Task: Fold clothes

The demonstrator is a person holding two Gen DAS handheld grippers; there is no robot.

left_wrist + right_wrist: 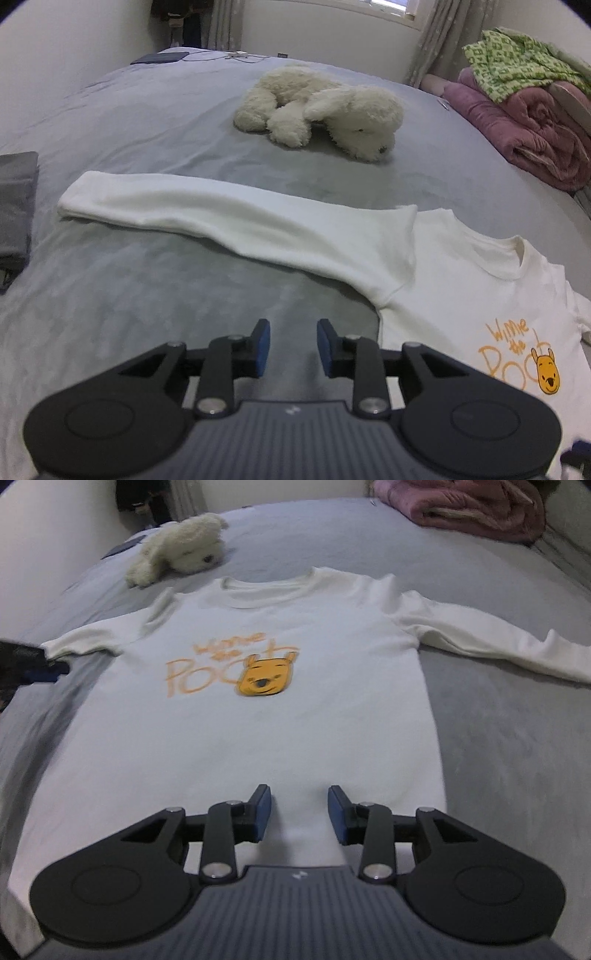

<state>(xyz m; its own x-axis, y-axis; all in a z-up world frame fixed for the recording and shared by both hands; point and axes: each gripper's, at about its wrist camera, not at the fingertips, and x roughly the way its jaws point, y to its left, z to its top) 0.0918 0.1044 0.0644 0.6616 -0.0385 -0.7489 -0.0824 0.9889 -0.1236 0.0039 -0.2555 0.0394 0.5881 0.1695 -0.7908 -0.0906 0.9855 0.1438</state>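
I see a white shirt of soft matt knit cloth, bed cover grey, smooth brushed fabric, plush toy shaggy fleece, quilt pink padded cloth. My grippers' bodies matt black plastic, pads blue rubbery.

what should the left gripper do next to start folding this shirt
Probably reach forward to the long sleeve and pinch it near the cuff to fold it over the shirt. The shirt lies flat with both sleeves spread, and the left gripper is open, holding nothing, over the bed.
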